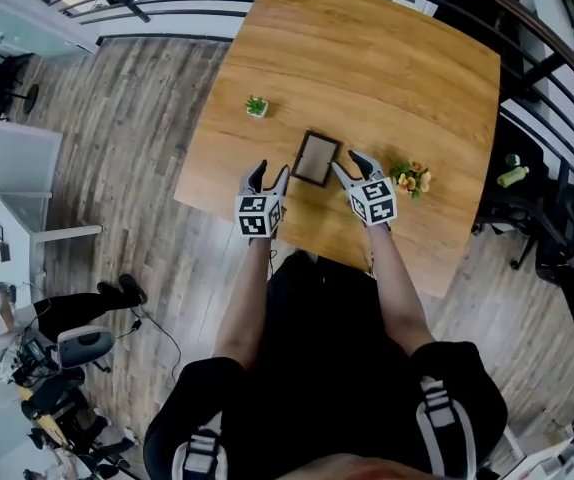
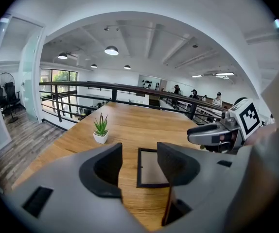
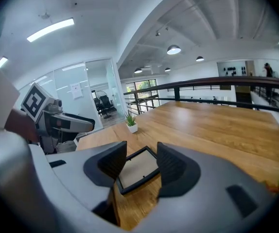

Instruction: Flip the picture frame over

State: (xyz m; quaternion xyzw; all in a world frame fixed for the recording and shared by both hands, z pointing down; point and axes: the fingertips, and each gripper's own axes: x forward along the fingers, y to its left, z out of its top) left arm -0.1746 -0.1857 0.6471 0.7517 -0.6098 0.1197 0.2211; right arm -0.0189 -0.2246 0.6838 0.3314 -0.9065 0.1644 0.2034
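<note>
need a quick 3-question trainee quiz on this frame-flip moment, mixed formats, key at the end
1. True or false: the picture frame lies flat on the table, and neither gripper has closed on it.
2. In the head view, what stands on the table to the left of the frame? A. a mug B. a small potted plant C. a book
3. Fill in: the jaws of the left gripper and the right gripper both stand ___.

Key: 1 true; 2 B; 3 open
</note>
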